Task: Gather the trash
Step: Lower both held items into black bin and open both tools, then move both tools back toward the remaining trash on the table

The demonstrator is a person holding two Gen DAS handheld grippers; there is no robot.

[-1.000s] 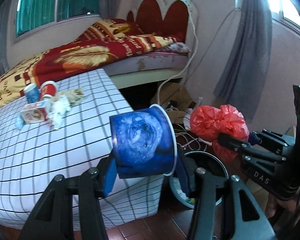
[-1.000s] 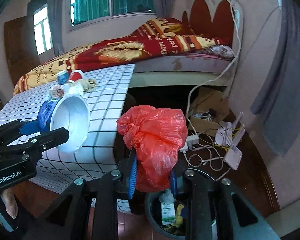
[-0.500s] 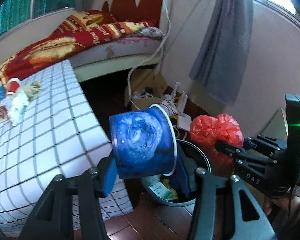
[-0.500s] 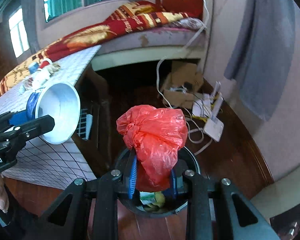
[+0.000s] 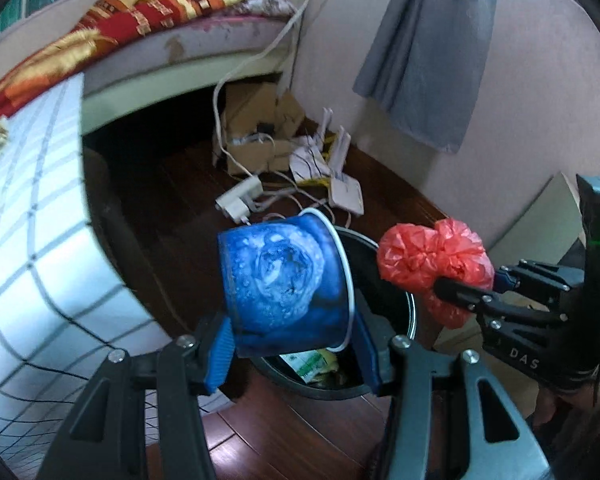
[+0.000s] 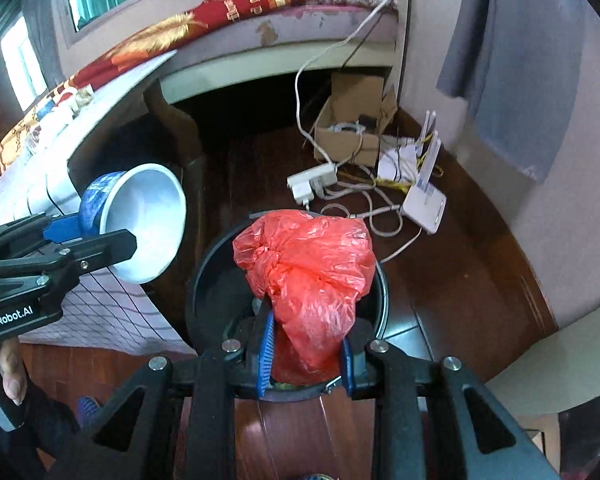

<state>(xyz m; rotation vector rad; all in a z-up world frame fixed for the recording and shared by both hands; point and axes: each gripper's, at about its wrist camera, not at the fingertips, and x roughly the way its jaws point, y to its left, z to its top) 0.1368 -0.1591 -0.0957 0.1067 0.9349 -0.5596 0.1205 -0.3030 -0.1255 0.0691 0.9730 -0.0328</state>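
Clamped between the blue pads of the right gripper (image 6: 305,354), low at the centre of the right wrist frame, is a crumpled red plastic bag (image 6: 306,276), which is held directly above the mouth of the black round bin (image 6: 204,276). In the left wrist view the left gripper (image 5: 292,344) is closed on a blue paper cup (image 5: 282,286), which is tipped on its side with its white rim toward the bin at lower centre; trash is already seen inside.

A miss is judged possible for the cup: only part of it appears to lie over the opening, so if released now it could strike the bin's rim and roll onto the dark wooden floor toward the power strip (image 6: 310,184) and cables at upper centre. The bag is light and bulky, so it could catch on a pad or settle across the rim instead of dropping in. The two grippers are also close together, so a collision is conceivable.

The bag is glossy, wrinkled and knotted into a loose bundle. The cup has a mottled blue print and a plain white, apparently empty interior.
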